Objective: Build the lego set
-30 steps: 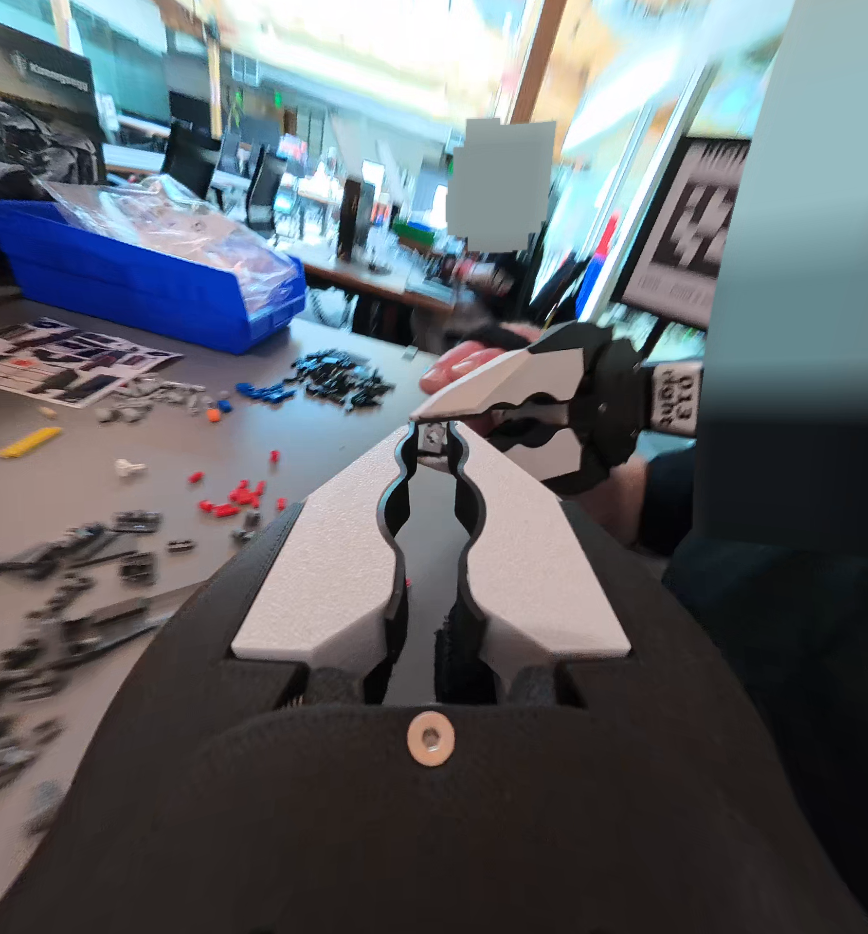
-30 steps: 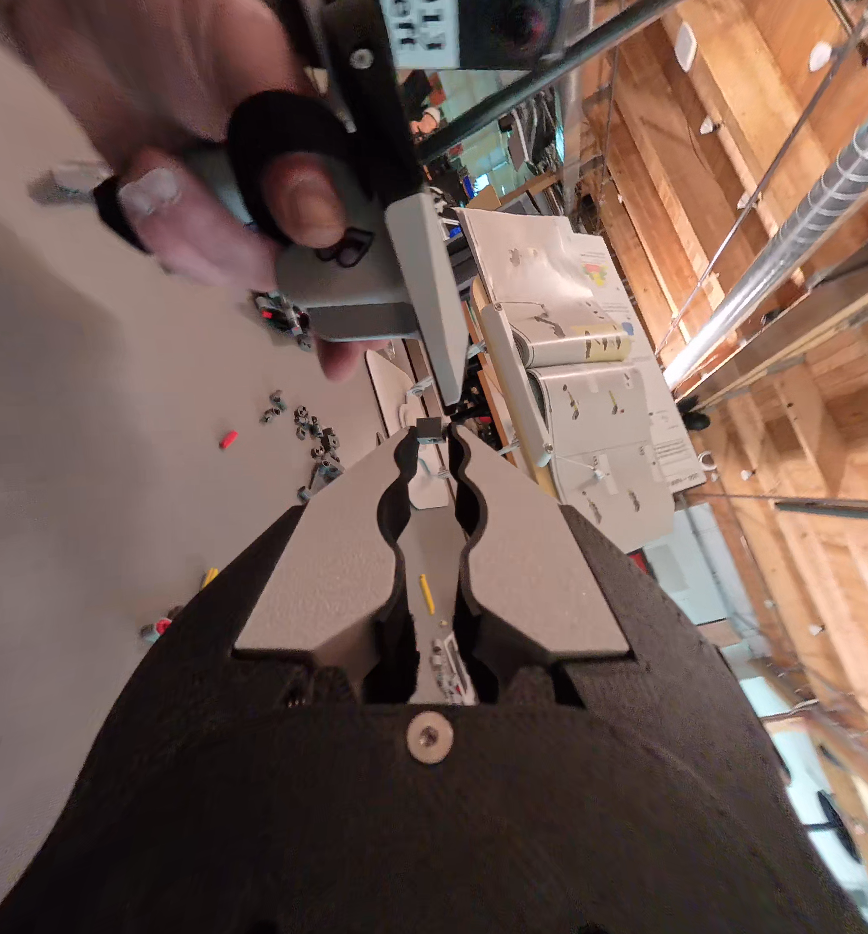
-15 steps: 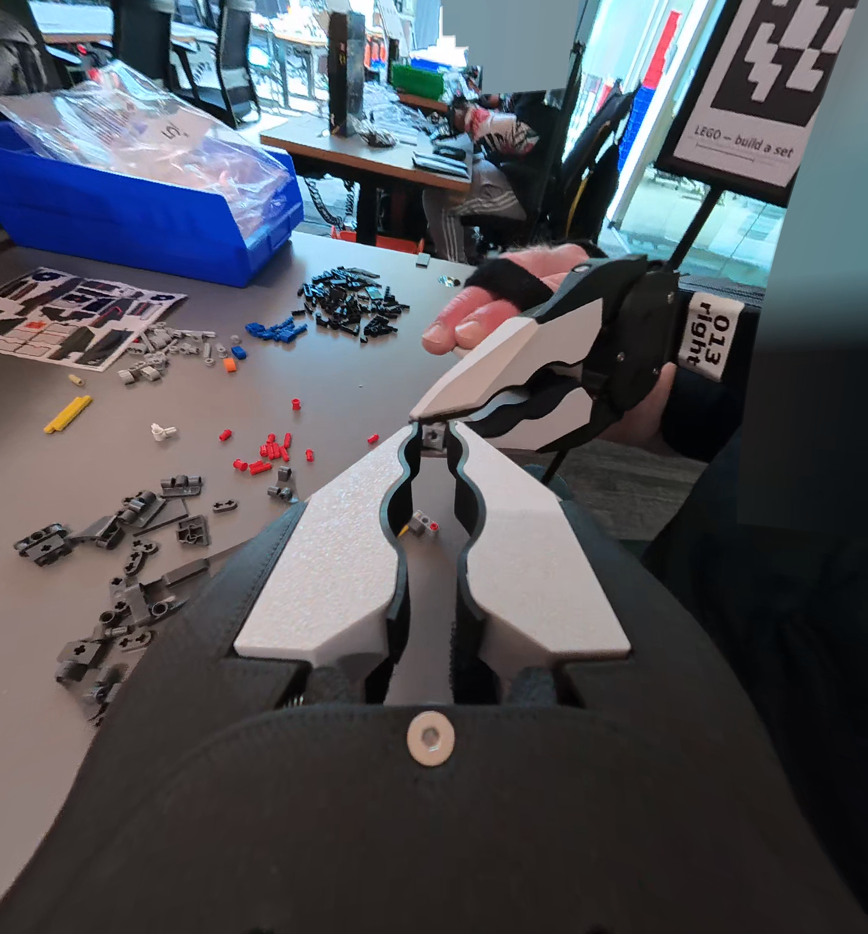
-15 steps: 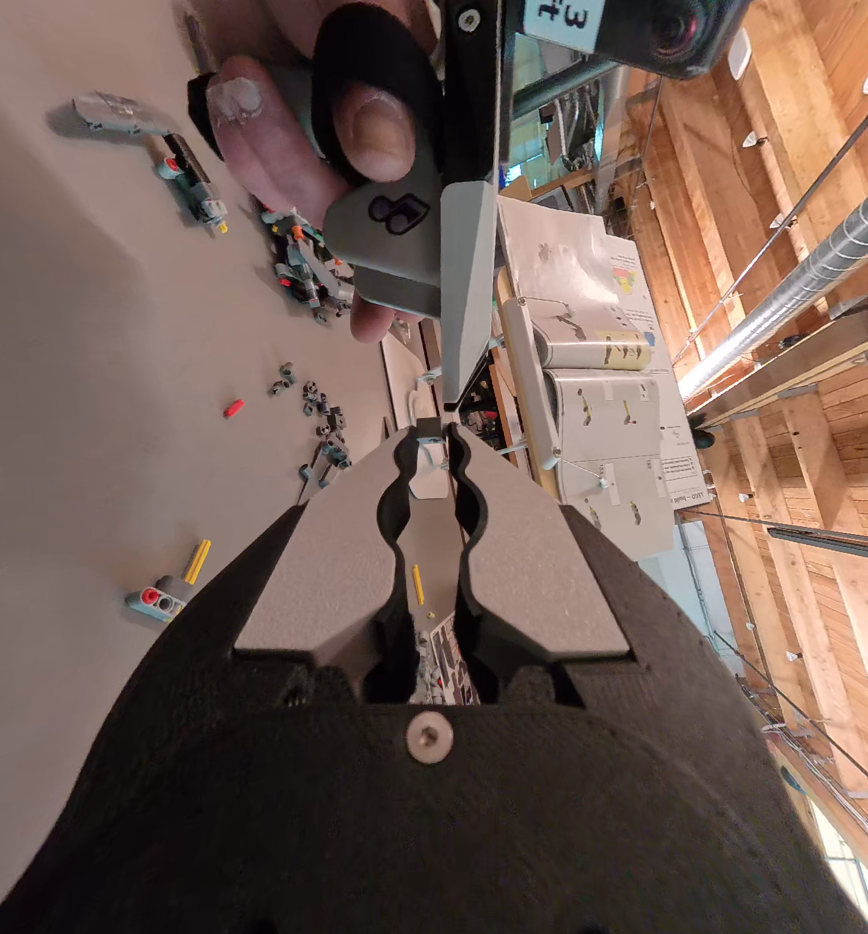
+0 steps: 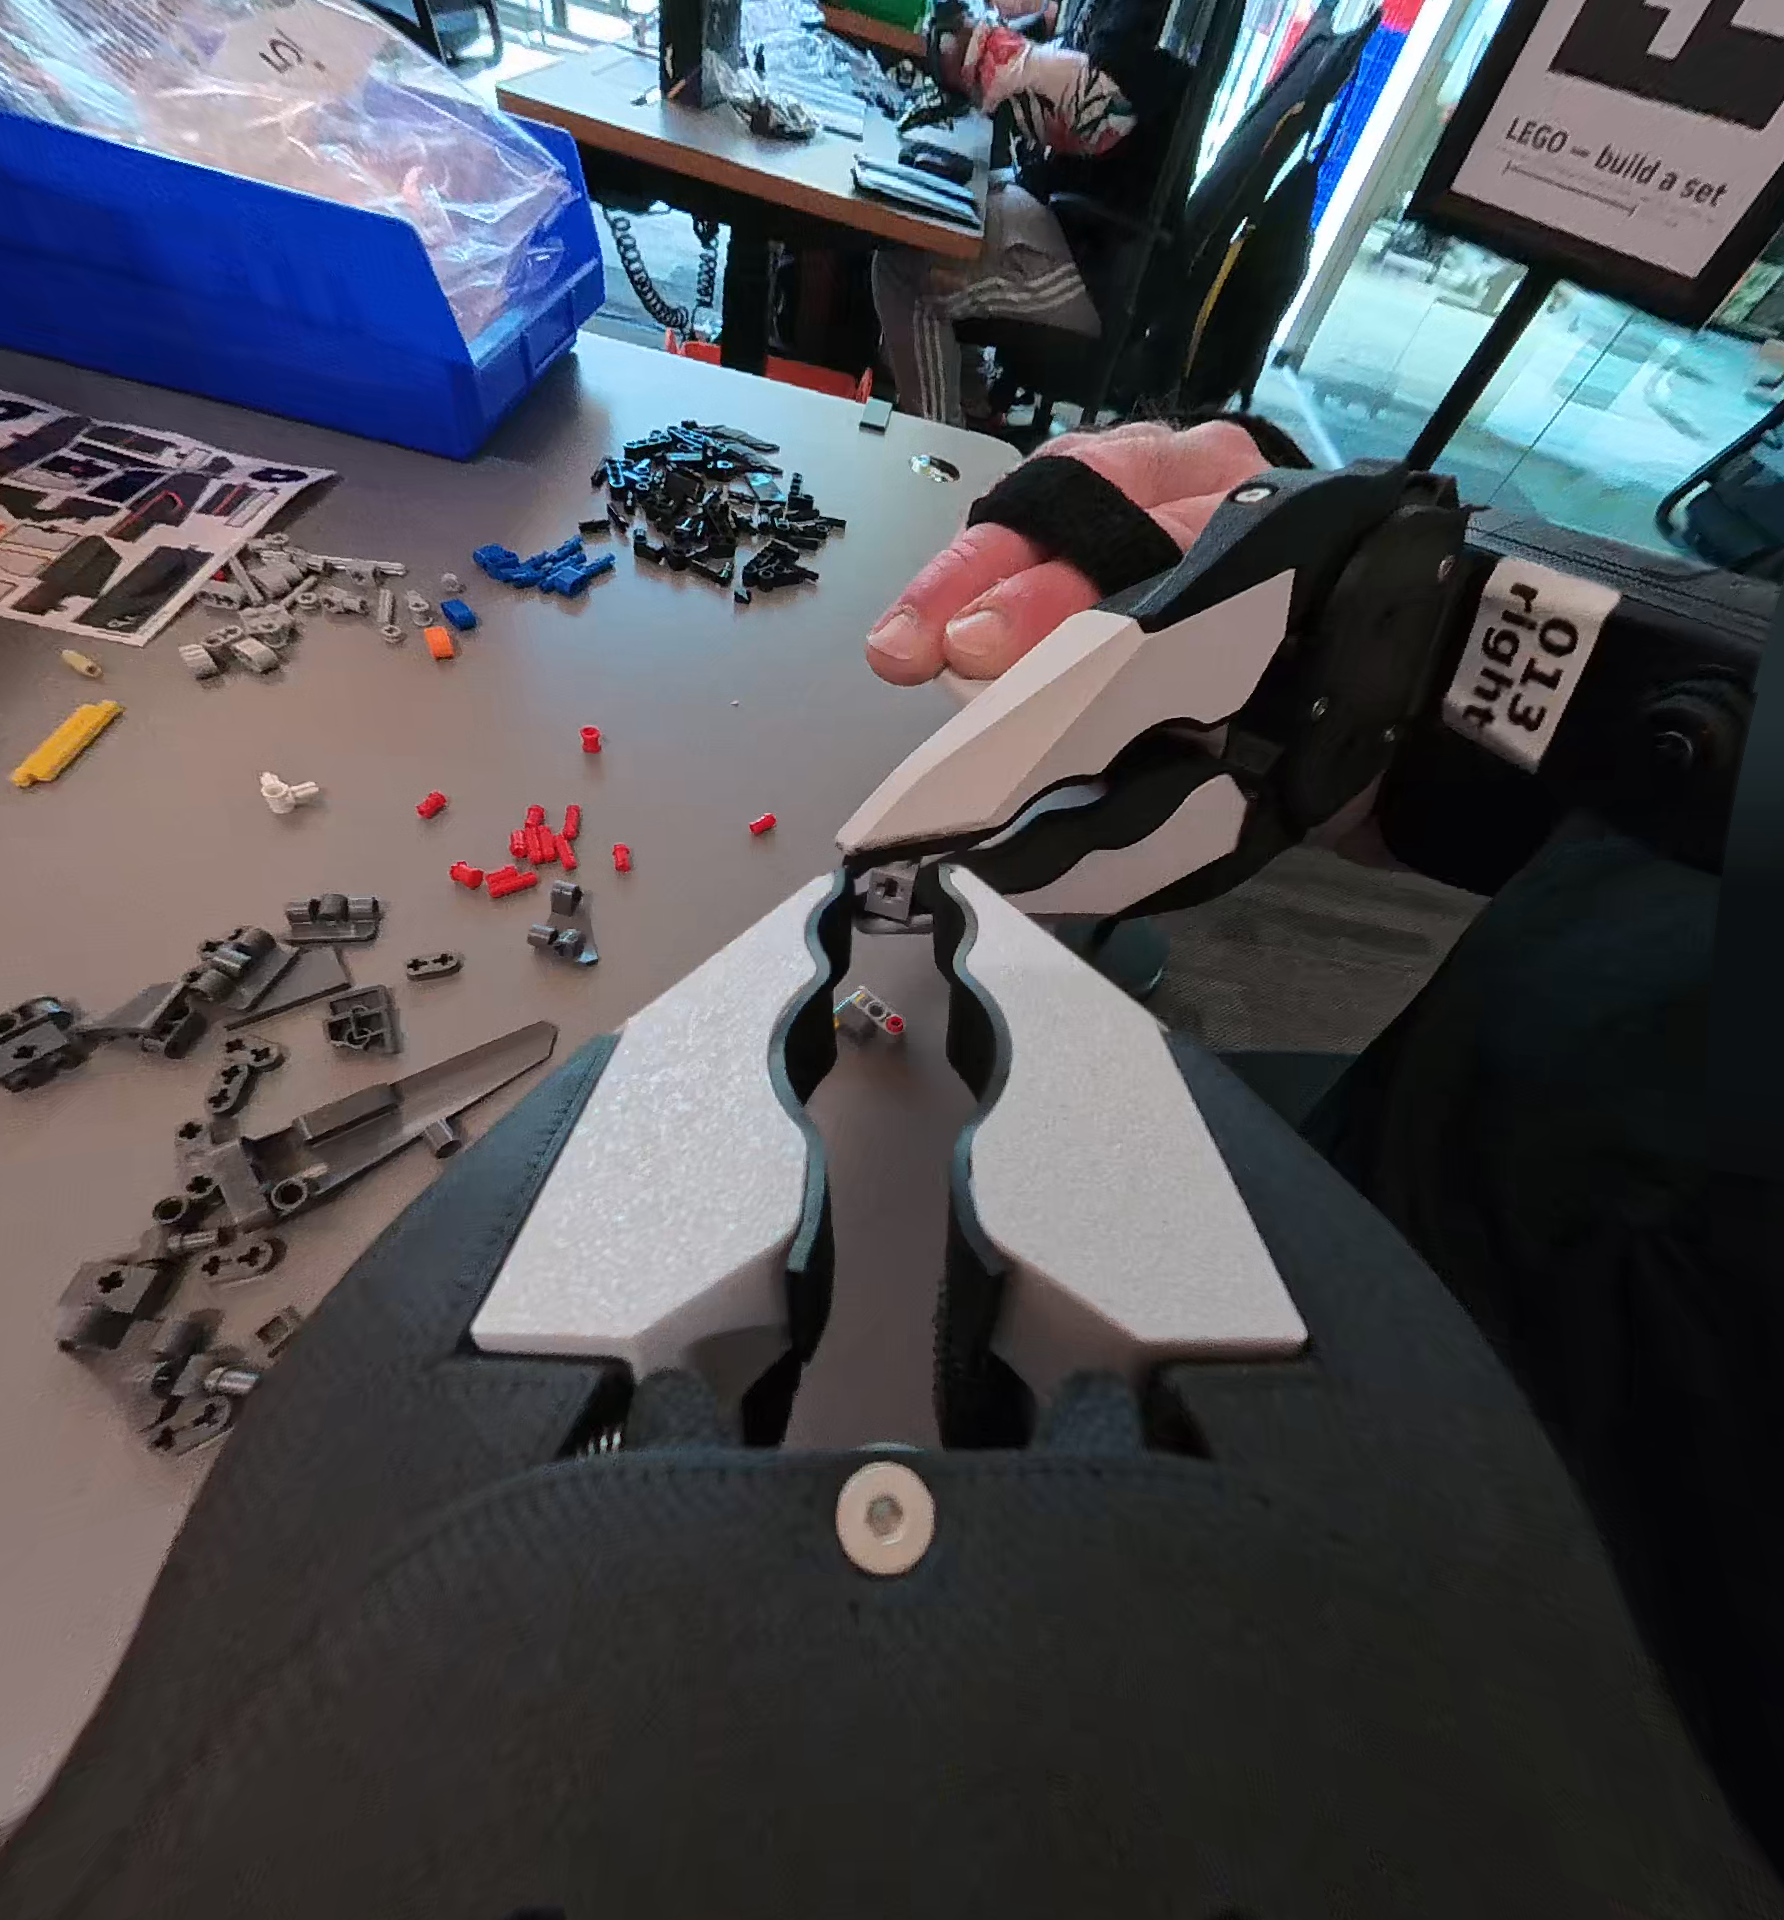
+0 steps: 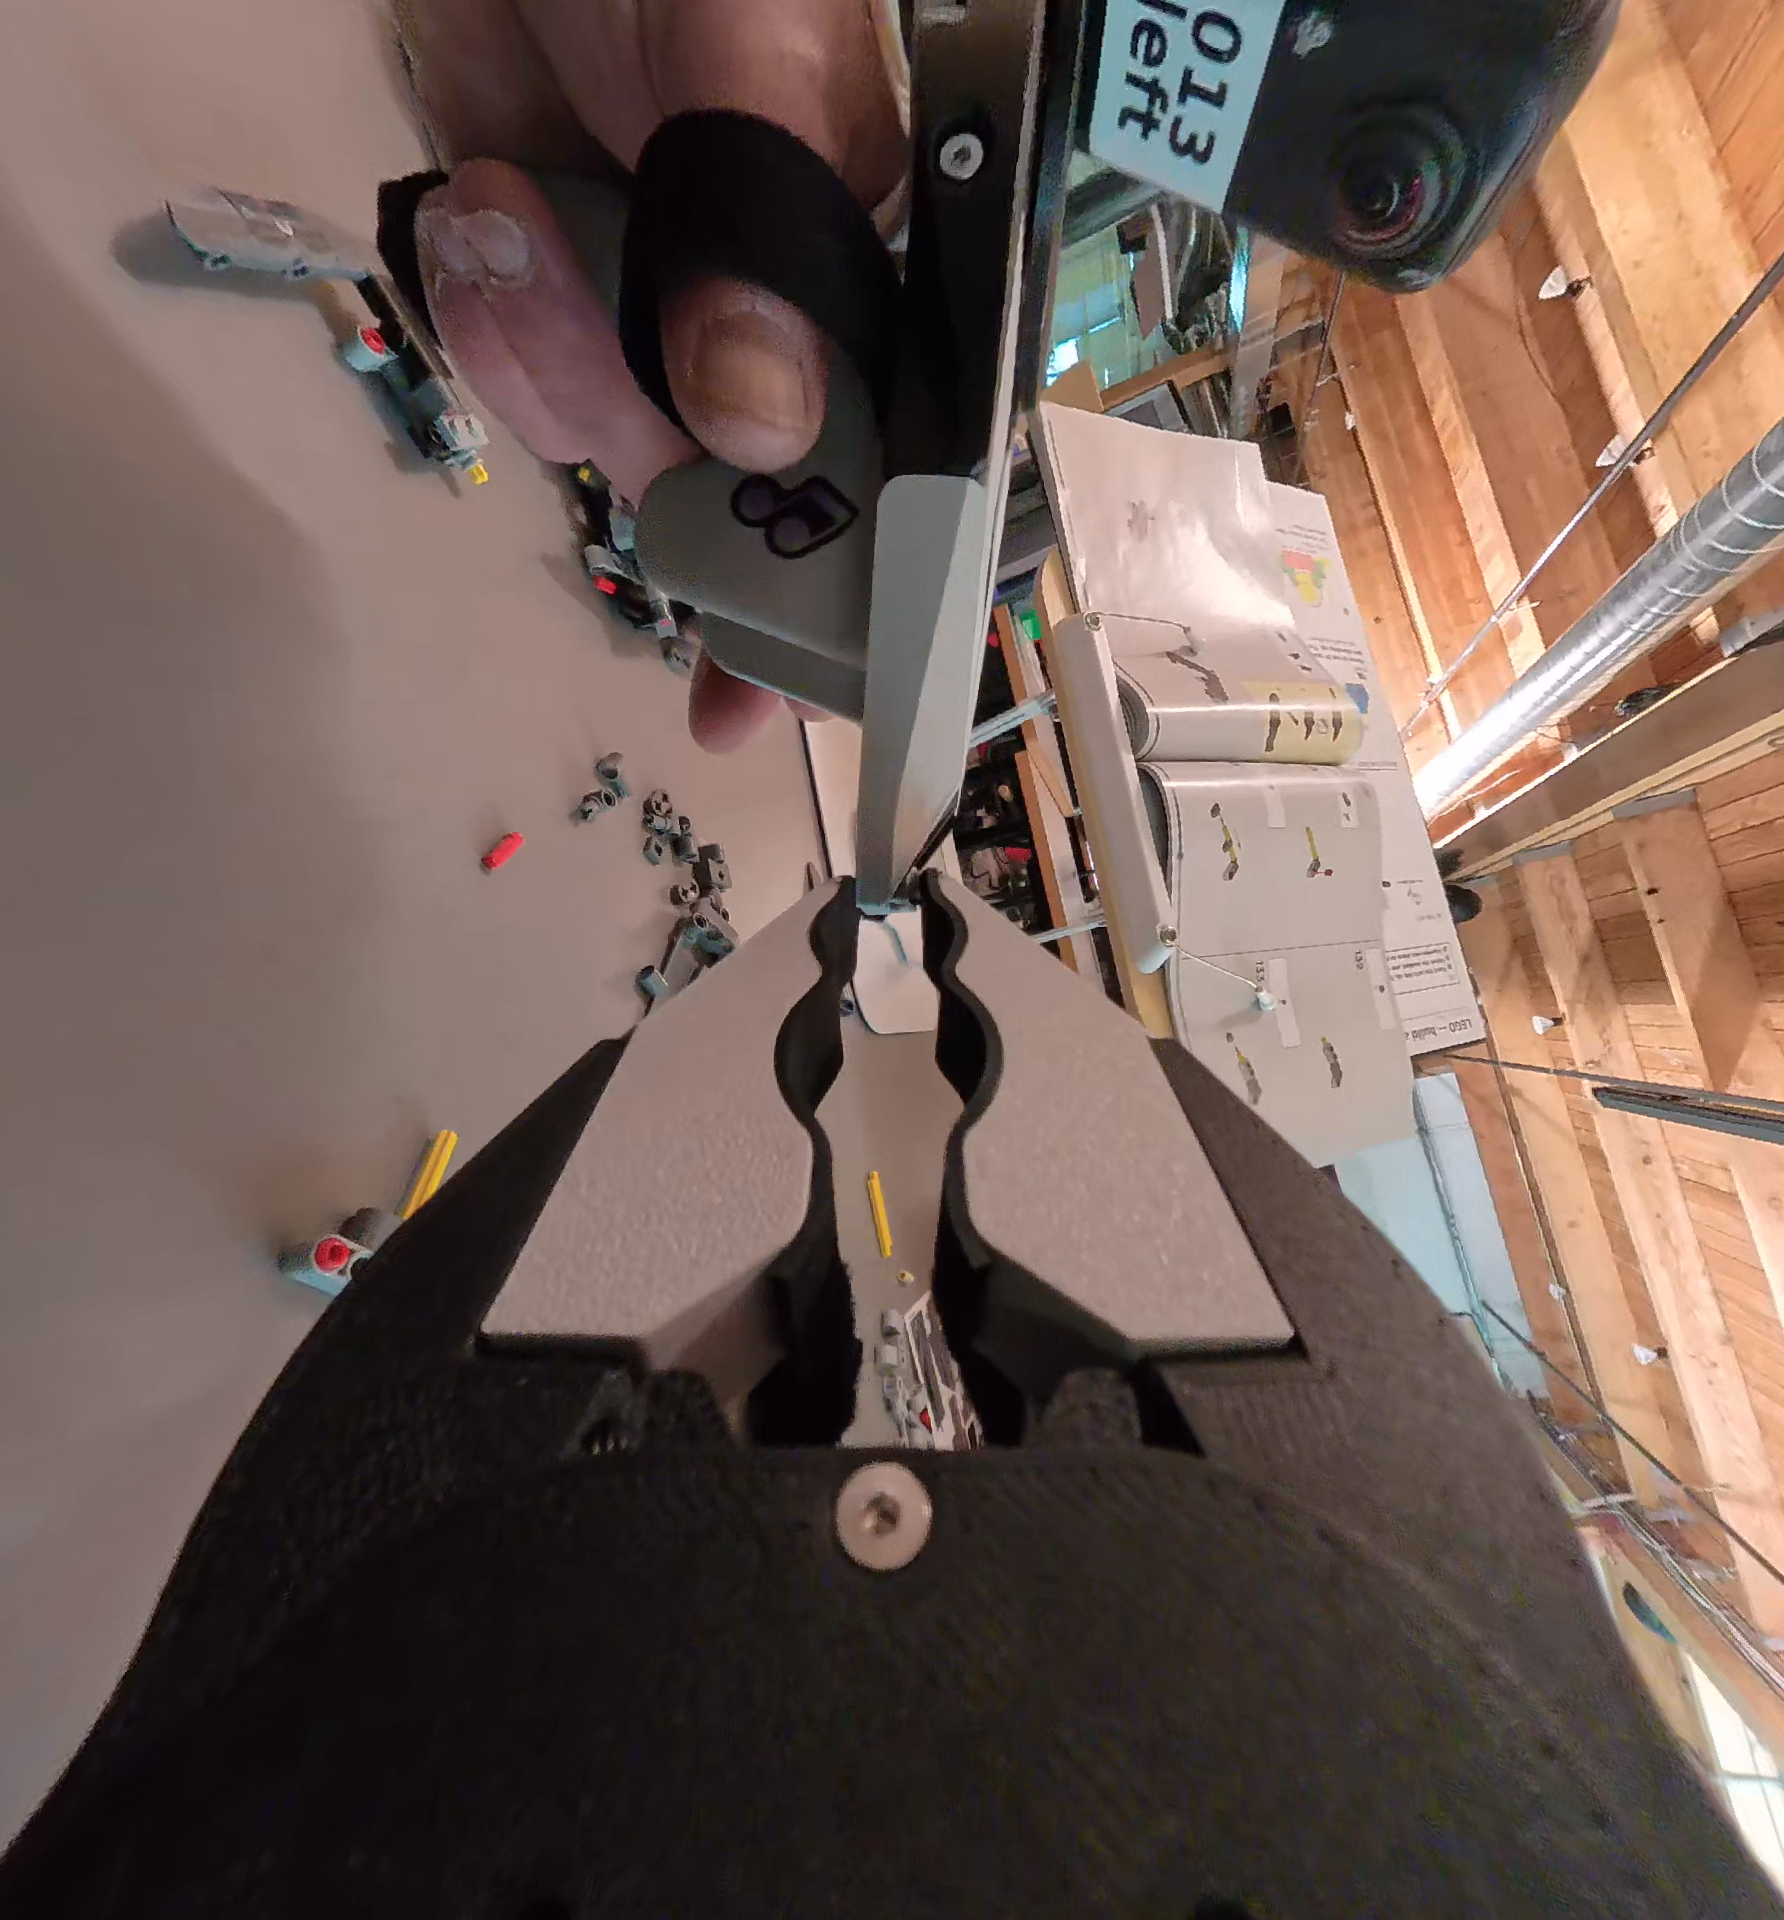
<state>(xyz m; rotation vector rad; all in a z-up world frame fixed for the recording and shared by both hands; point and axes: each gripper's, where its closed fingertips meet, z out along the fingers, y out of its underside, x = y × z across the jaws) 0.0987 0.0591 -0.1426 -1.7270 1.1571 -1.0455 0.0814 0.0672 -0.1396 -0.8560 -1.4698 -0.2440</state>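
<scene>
In the left wrist view a small dark grey brick (image 5: 892, 894) hangs above the grey table (image 5: 722, 707), right between my left gripper's (image 5: 893, 889) tips. A thin gap shows on each side of the brick, so the left pads do not press on it and the left gripper is open. My right gripper (image 5: 883, 857) comes in from the right, held by a hand, and is shut on the brick from above and below. In the right wrist view my right gripper (image 6: 883, 898) has the left gripper's finger (image 6: 914, 748) at its tips, which hides most of the brick.
Loose parts lie on the table: red pins (image 5: 535, 847), dark grey parts (image 5: 244, 1091), a black pile (image 5: 722, 499), blue pieces (image 5: 545, 566) and a small grey piece with a red pin (image 5: 870, 1016). A blue bin (image 5: 244, 270) and a sticker sheet (image 5: 88, 509) are at the far left. An open booklet (image 6: 1262, 831) stands behind. Left and right tips are no more than a few centimetres apart.
Both grippers came lower over the table with the brick between them. My left jaws have widened a little off the brick. My right gripper has stayed shut on it.
</scene>
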